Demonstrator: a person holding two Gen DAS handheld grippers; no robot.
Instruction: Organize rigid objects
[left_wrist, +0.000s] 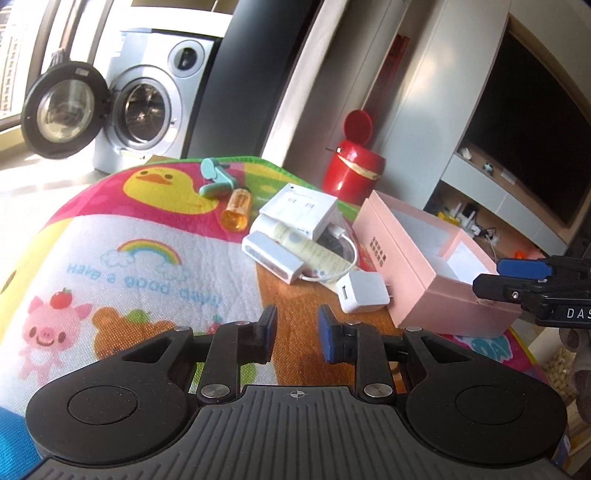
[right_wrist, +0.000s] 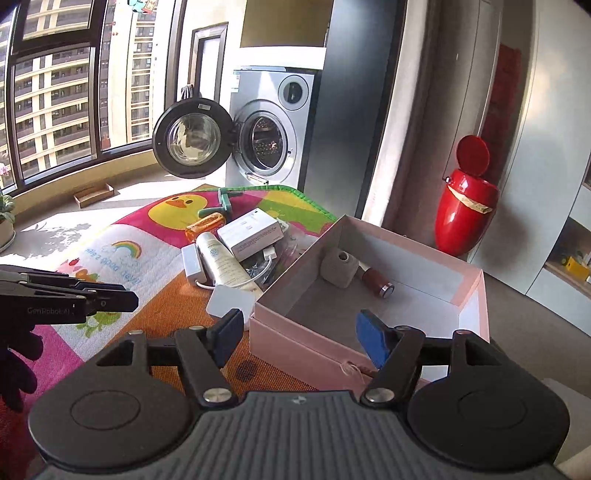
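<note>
- Left tongs (left_wrist: 295, 334): fingers a narrow gap apart, nothing between them, hovering over the cartoon play mat (left_wrist: 122, 258) just short of the white charger cube (left_wrist: 364, 291).
- Right tongs (right_wrist: 301, 341): spread wide, empty; left finger outside the near corner of the pink box (right_wrist: 295, 332), right finger above its interior.
- Pink box: open-topped, on the right side of the mat. Inside, toward the far left corner, a grey stone-like block with a hole (right_wrist: 339, 271) and, just beside it, a reddish-brown cylinder with a metal end (right_wrist: 376, 282) lying on its side.
- Loose pile left of the box: charger cube nearest the box wall, touching or nearly so; white adapter with cable (left_wrist: 273, 256); cream tube (left_wrist: 314, 251) lying between them; white carton (left_wrist: 301, 210) resting on top of the pile at the far end.
- Farther back on the mat: orange bottle (left_wrist: 238, 210) on its side, then a teal handled gadget (left_wrist: 218, 177) near the duck print.
- Background: washing machine (right_wrist: 269, 129) with door swung open; red bin (right_wrist: 467, 206), lid up, well apart from the mat.
</note>
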